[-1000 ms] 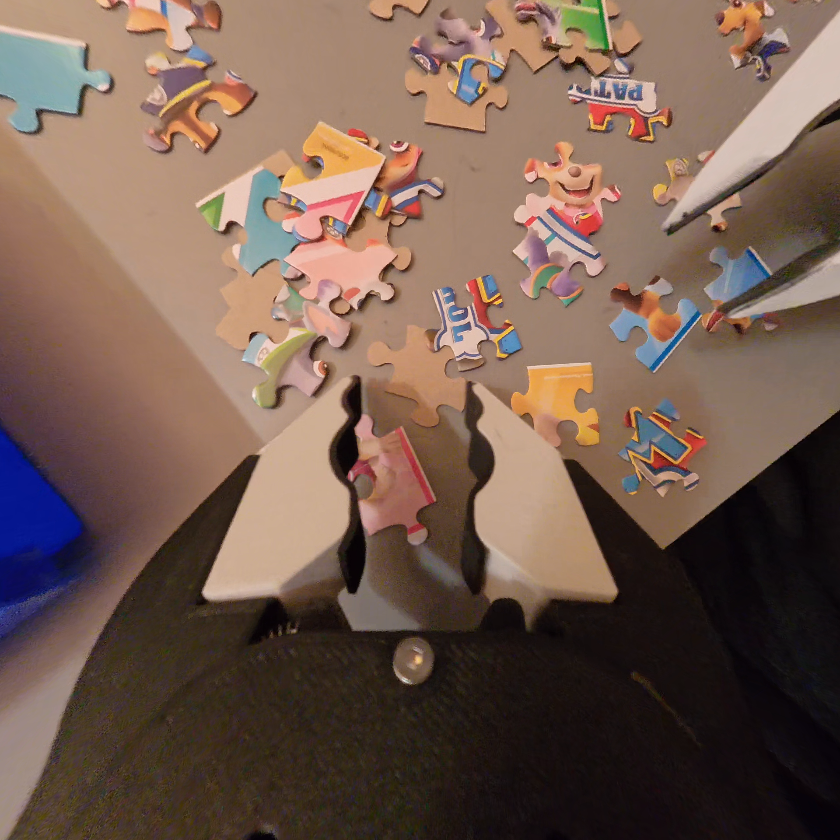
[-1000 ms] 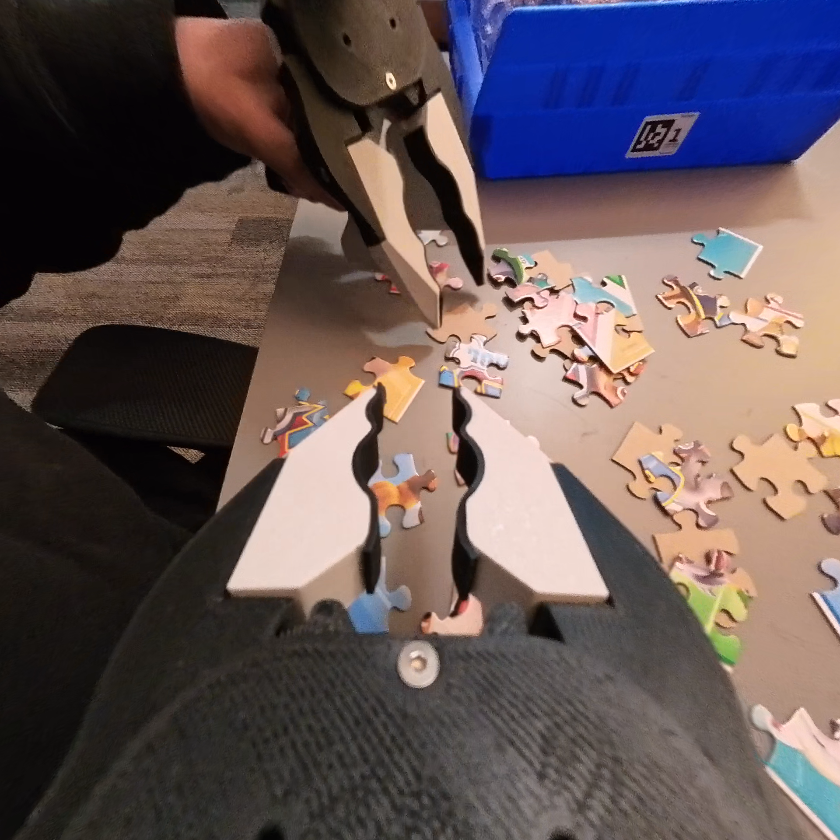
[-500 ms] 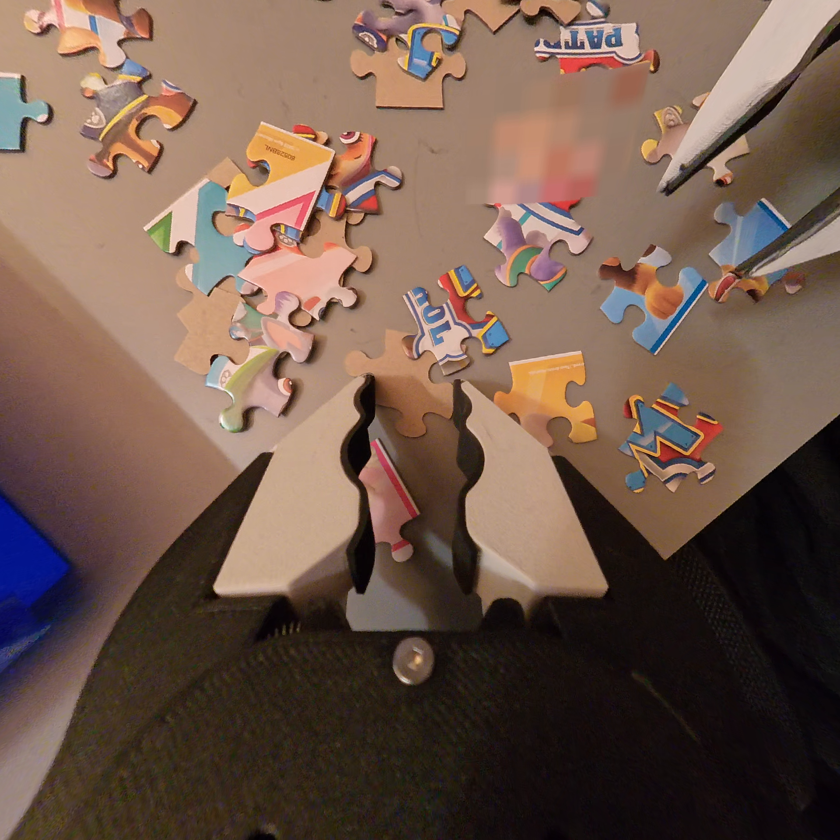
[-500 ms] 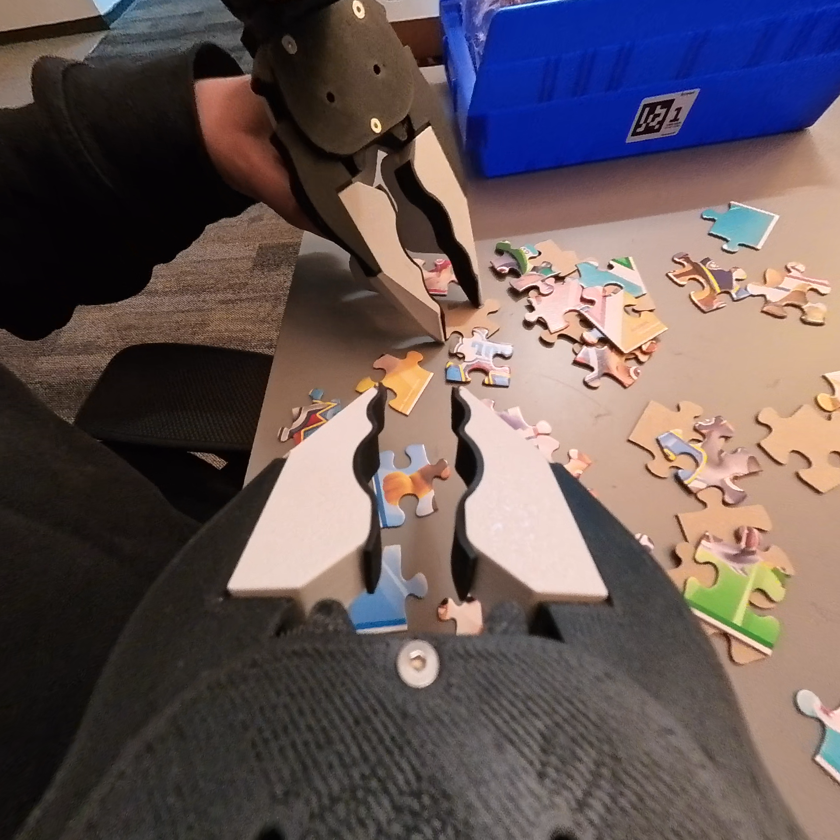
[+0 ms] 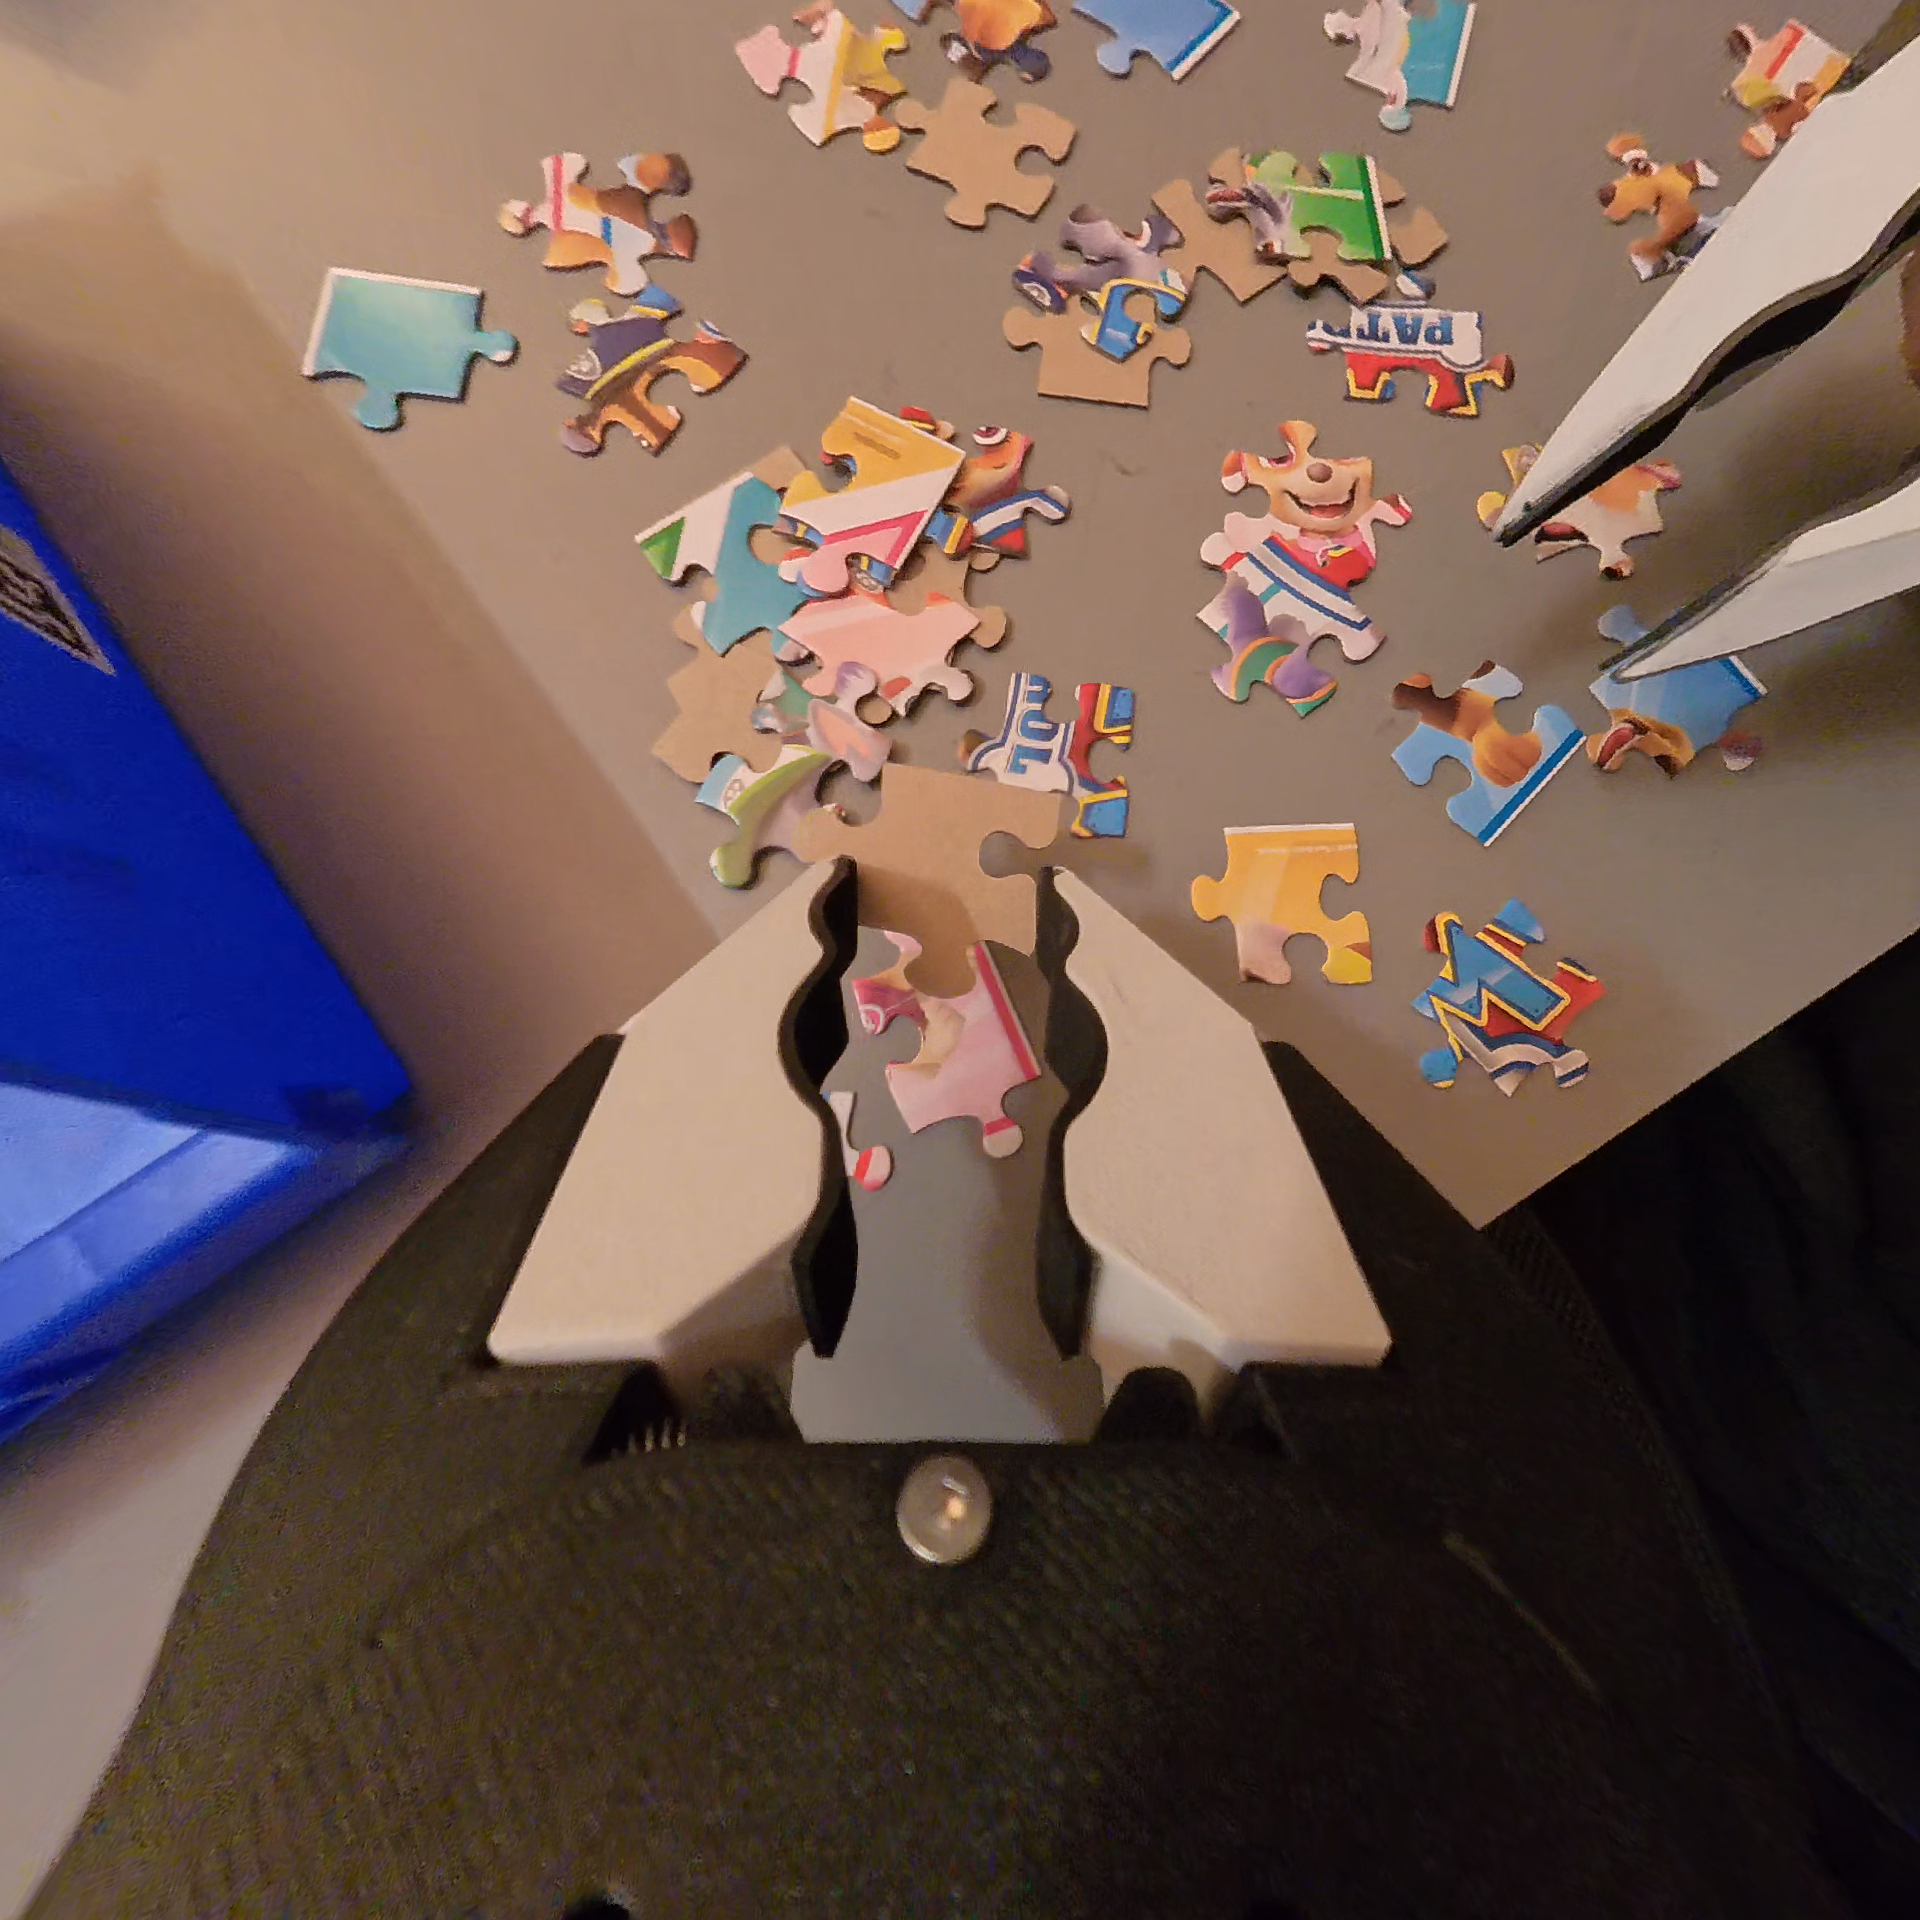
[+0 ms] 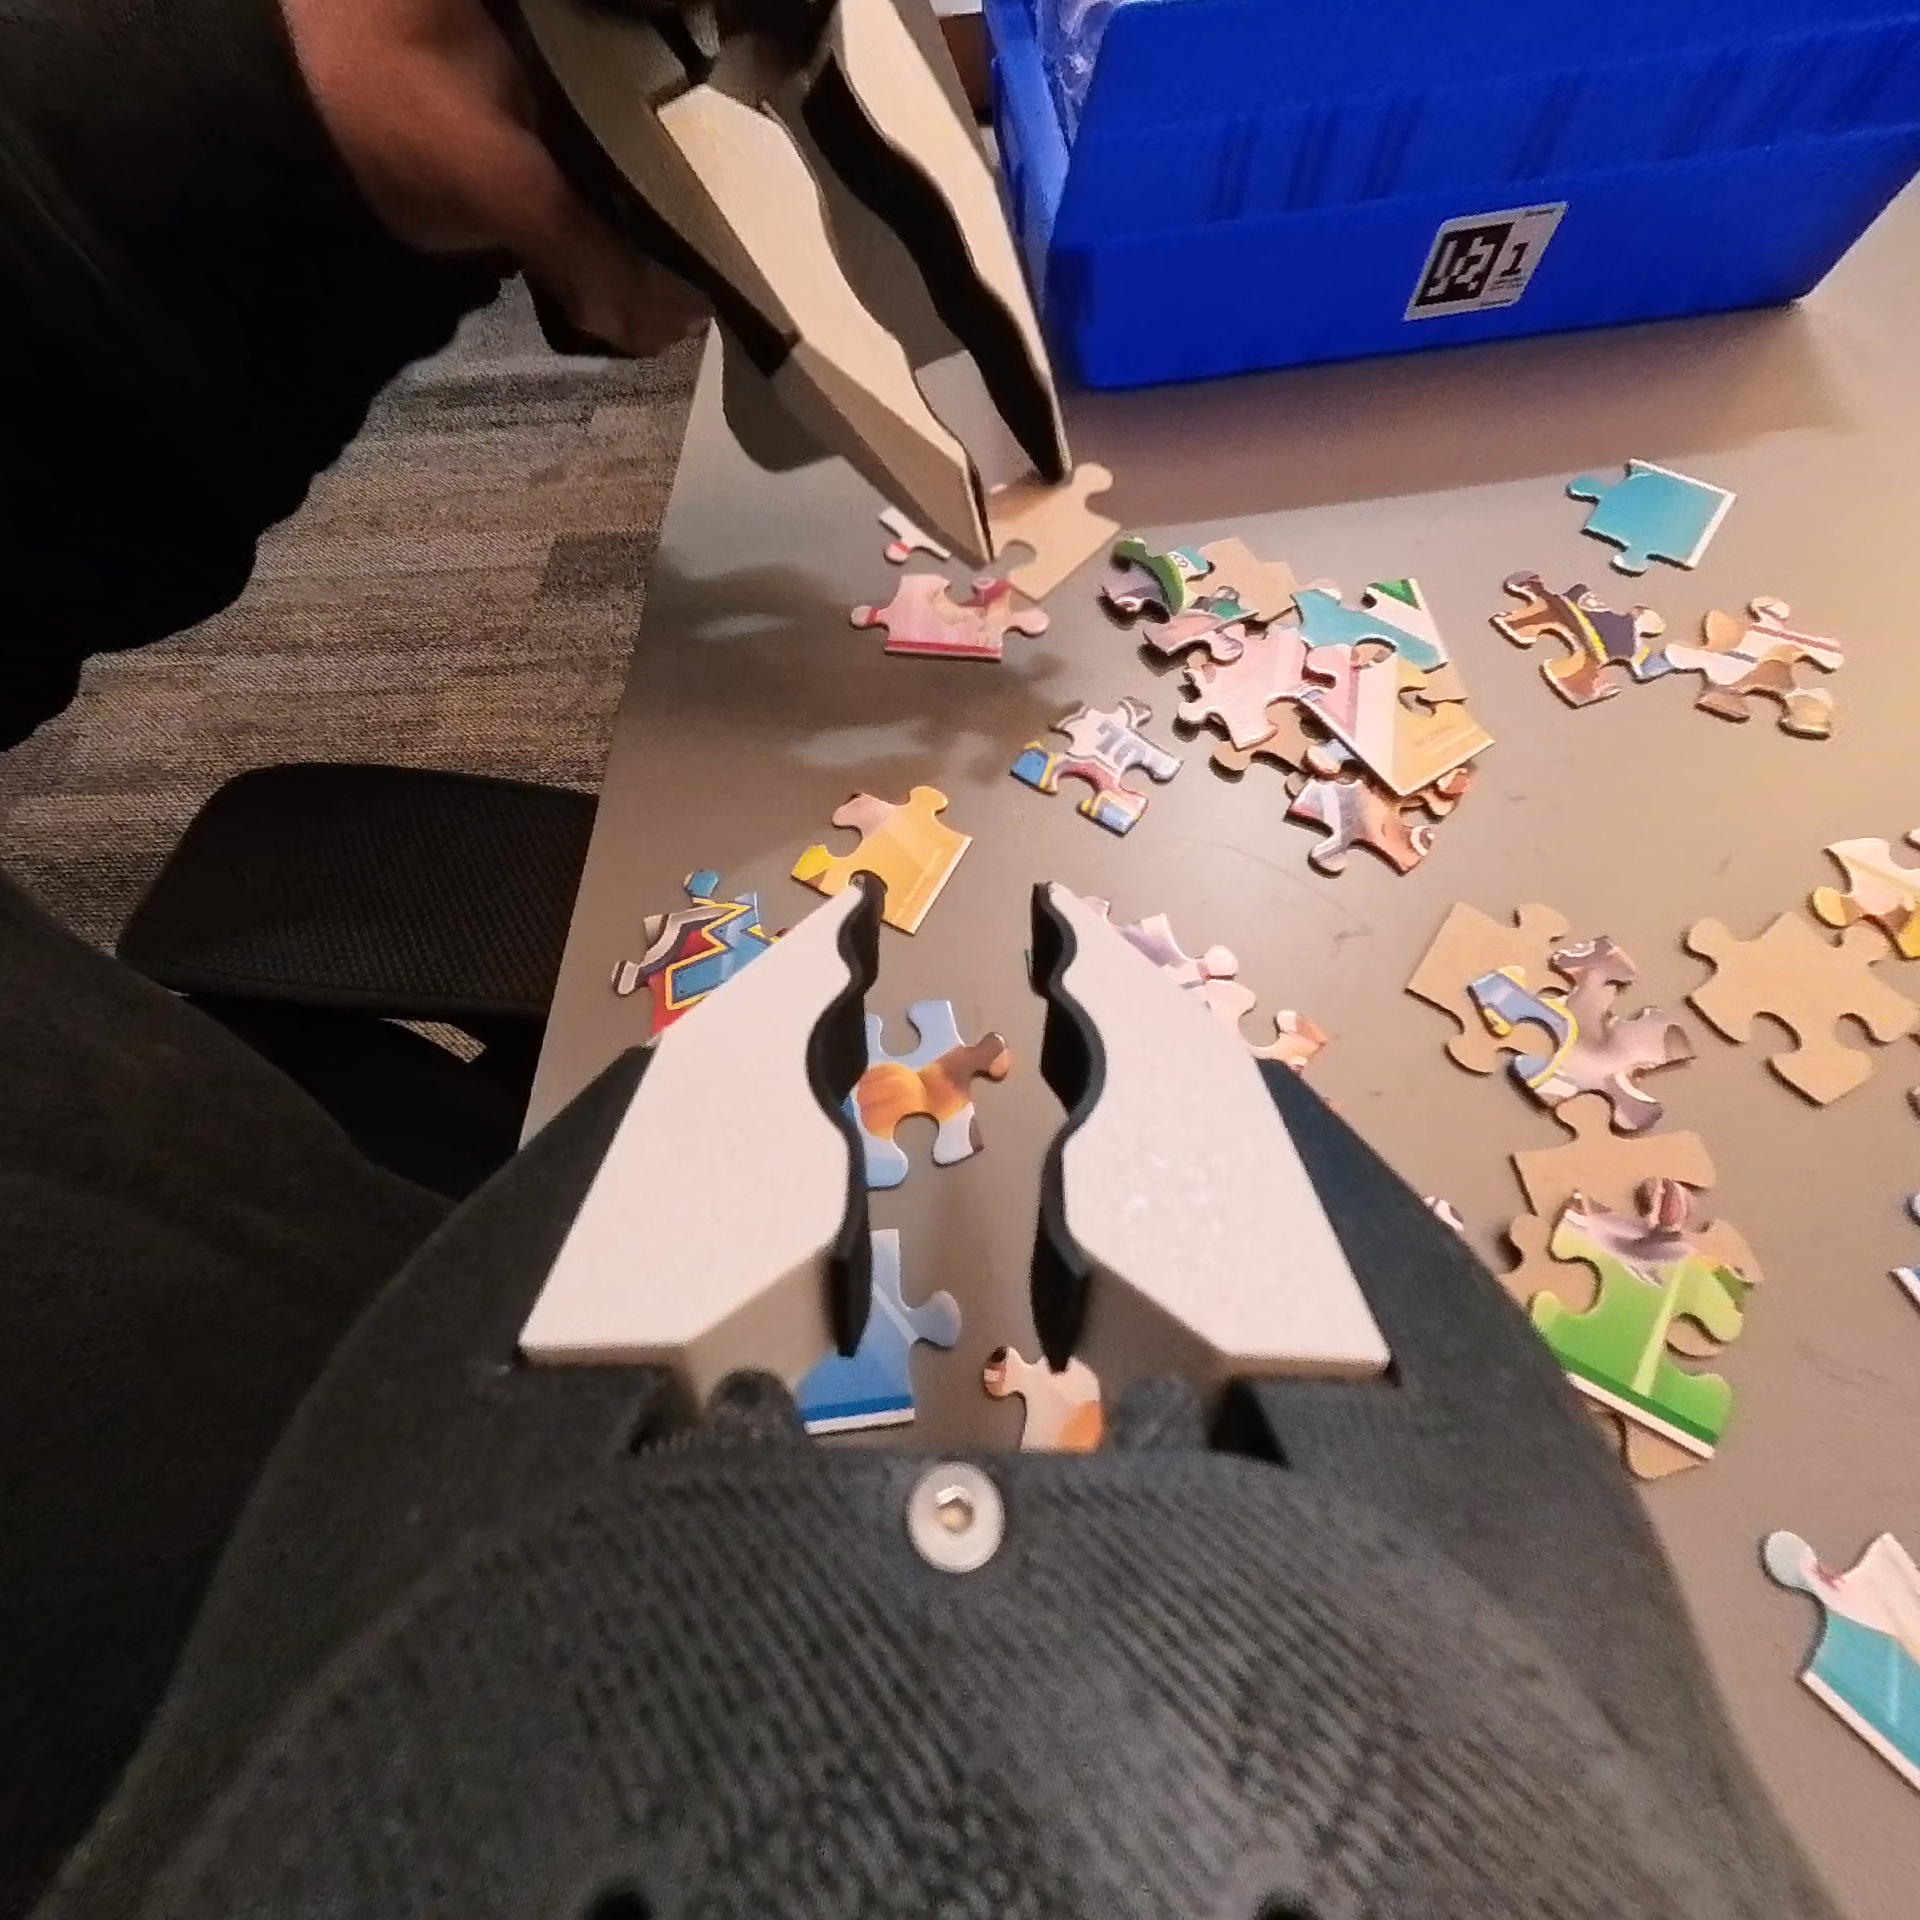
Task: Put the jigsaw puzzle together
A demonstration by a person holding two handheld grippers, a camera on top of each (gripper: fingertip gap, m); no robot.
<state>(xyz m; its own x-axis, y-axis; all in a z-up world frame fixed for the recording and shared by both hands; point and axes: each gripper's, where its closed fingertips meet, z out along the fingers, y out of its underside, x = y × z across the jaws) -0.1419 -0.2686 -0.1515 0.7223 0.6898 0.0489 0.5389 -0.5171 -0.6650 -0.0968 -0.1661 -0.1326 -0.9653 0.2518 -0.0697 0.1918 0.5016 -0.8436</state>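
Note:
My left gripper (image 5: 945,883) is shut on a brown, face-down puzzle piece (image 5: 935,842) and holds it by the fingertips just above the grey table (image 5: 1143,644). The right wrist view shows the same grasp, with the brown piece (image 6: 1044,520) between the left gripper's tips (image 6: 1020,511). A pink puzzle piece (image 5: 956,1039) lies on the table under the left jaws; it also shows in the right wrist view (image 6: 945,618). My right gripper (image 6: 951,904) is open and empty, hovering over a blue and orange piece (image 6: 920,1091). It shows at the right of the left wrist view (image 5: 1553,601).
Several loose puzzle pieces lie scattered over the table, with a heap (image 6: 1340,686) near the middle. A blue bin (image 6: 1455,156) stands at the back of the table. A black chair (image 6: 343,883) and carpet lie beyond the table's left edge. A person's hand (image 6: 499,177) holds the left gripper. Across from one pair of fingers to the other is roughly 12 centimeters.
My left gripper narrowed, closed on the brown piece and lifted it off the table. The pink piece stayed on the table below. My right gripper stayed open.

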